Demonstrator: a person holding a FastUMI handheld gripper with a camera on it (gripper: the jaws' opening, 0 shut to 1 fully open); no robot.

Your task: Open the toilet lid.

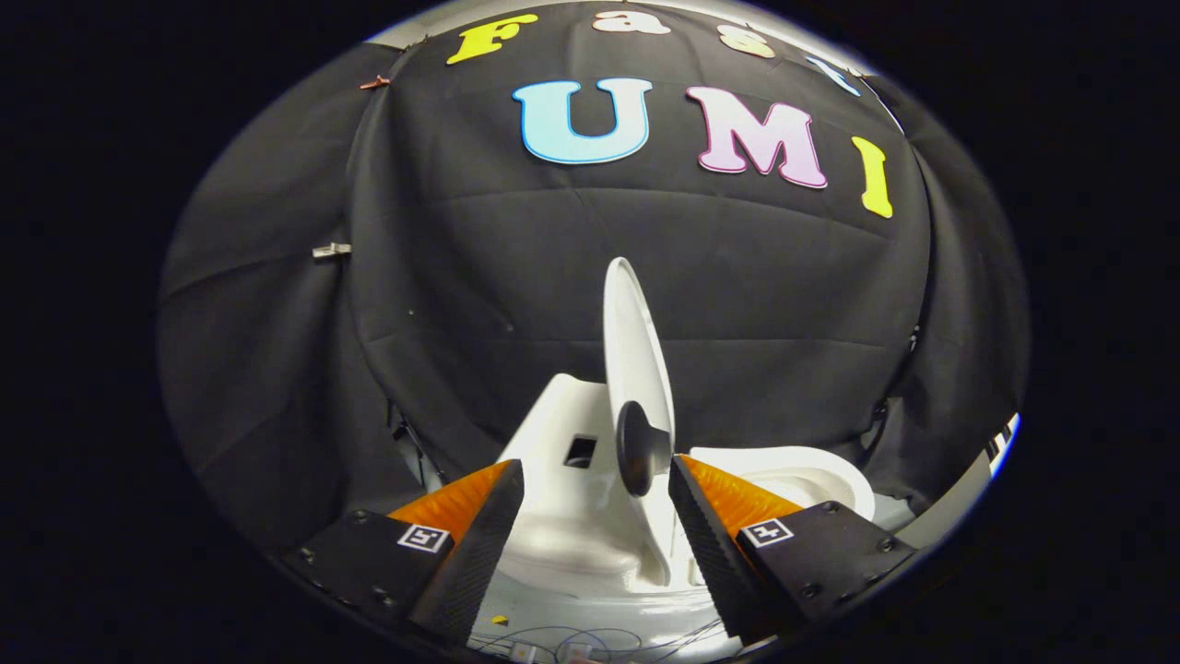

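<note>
Hand-held gripper (597, 472) open, toilet lid (634, 355) upright

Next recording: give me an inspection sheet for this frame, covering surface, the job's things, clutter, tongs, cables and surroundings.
Surface: white base under the toilet.
Job's things: white toilet; toilet lid raised, seen edge-on and upright; black knob on the lid; bowl rim exposed beyond the right finger.
Clutter: small yellow speck on the base.
Tongs: tongs open, fingers either side of the lid and knob, touching neither.
Cables: thin wires across the base near the fingers.
Surroundings: black cloth wall with clips.
</note>
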